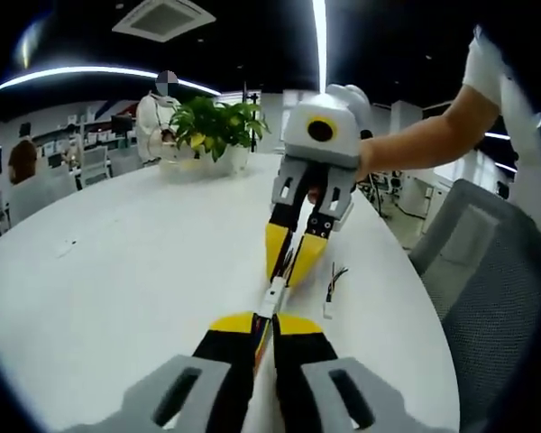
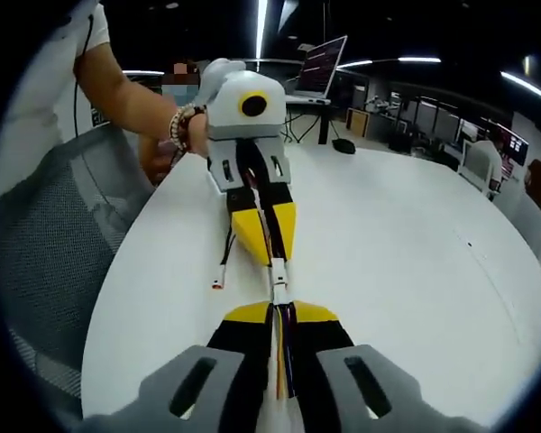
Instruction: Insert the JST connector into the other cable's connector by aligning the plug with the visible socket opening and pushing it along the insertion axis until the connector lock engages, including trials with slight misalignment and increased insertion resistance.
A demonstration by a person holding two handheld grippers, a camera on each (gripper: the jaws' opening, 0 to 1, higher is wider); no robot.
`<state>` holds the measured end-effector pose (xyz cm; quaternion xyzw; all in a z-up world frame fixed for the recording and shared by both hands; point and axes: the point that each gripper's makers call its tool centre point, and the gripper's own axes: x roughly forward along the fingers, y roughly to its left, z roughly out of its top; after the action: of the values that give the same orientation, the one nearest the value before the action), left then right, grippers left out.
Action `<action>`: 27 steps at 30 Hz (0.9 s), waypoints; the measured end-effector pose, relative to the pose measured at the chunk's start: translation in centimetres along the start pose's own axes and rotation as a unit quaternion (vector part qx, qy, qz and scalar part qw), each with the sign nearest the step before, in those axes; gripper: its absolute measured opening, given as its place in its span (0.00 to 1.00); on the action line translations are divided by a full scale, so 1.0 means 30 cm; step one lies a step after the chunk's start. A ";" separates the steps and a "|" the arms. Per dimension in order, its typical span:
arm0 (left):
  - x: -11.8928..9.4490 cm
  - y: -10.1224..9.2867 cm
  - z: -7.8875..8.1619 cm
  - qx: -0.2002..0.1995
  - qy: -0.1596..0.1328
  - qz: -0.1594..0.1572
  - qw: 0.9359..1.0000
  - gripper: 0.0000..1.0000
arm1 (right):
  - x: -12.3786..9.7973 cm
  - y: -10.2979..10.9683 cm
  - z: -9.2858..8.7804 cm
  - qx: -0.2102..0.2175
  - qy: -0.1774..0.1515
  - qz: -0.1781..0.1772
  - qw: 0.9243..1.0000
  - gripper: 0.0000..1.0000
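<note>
white counter (image 1: 117, 271) in open office – potted plant (image 1: 215, 126) at far edge, spare cable (image 1: 332, 287) beside; left tool (image 1: 263, 332) and right tool (image 2: 279, 327) clenched on joined connectors (image 1: 275, 293).

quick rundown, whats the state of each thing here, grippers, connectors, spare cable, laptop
left gripper: shut on its cable
right gripper: shut on its cable
connectors: end to end between the two grippers, touching; lock cannot be told
spare cable: lying loose on the white table, beside the grippers
laptop: open, screen lit
</note>
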<state>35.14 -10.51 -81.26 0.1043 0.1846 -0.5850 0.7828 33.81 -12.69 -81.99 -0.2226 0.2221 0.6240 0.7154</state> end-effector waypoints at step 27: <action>0.003 -0.006 -0.005 0.007 0.006 -0.003 1.000 0.01 | -0.004 0.011 0.007 -0.006 0.010 0.000 1.000 0.04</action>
<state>34.98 -10.58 -81.43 0.1129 0.1859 -0.5878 0.7792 33.46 -12.63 -81.75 -0.2330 0.2252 0.6231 0.7119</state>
